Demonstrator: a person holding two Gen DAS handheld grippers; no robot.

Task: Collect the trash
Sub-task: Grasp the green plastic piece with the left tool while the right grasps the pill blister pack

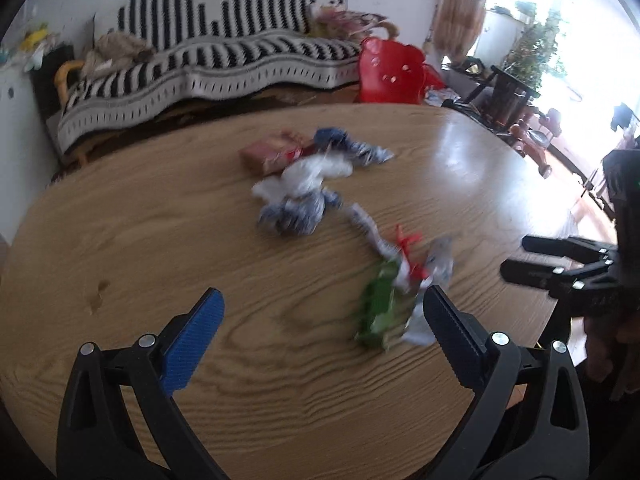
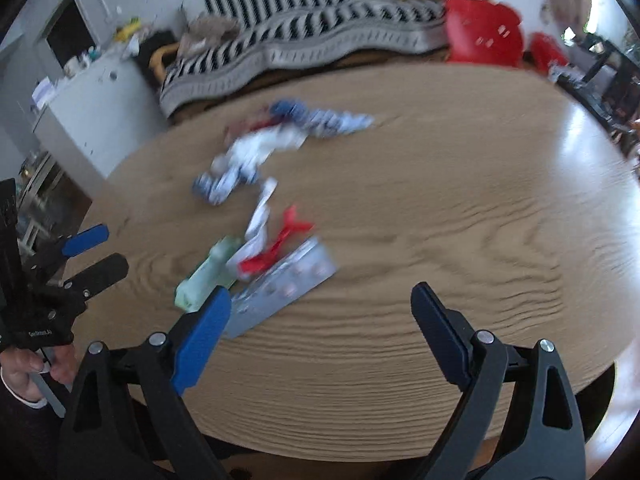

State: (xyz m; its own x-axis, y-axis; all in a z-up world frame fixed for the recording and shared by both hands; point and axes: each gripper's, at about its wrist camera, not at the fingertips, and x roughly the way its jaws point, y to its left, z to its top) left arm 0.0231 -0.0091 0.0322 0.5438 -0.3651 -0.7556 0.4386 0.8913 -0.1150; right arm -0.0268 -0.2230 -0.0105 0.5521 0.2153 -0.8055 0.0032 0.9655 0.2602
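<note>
Trash lies strewn over a round wooden table (image 1: 160, 232) (image 2: 480, 200). A green wrapper (image 1: 378, 308) (image 2: 208, 276) lies nearest, with red scraps (image 1: 410, 240) (image 2: 280, 248) and a silver blister pack (image 2: 280, 288) beside it. Farther off are crumpled blue-and-white wrappers (image 1: 296, 208) (image 2: 232, 168), white plastic (image 1: 316, 172) and a reddish packet (image 1: 272, 150). My left gripper (image 1: 322, 300) hovers open above the near table, the green wrapper just inside its right finger. My right gripper (image 2: 320, 300) is open too, its left finger over the blister pack's near end. Neither holds anything.
A striped sofa (image 1: 224, 60) stands behind the table, with a red plastic chair (image 1: 390, 70) (image 2: 484, 32) at its right. A white cabinet (image 2: 88, 112) is at the left. A person's hand (image 2: 24, 368) grips the left tool. Furniture and plants (image 1: 532, 40) fill the bright right side.
</note>
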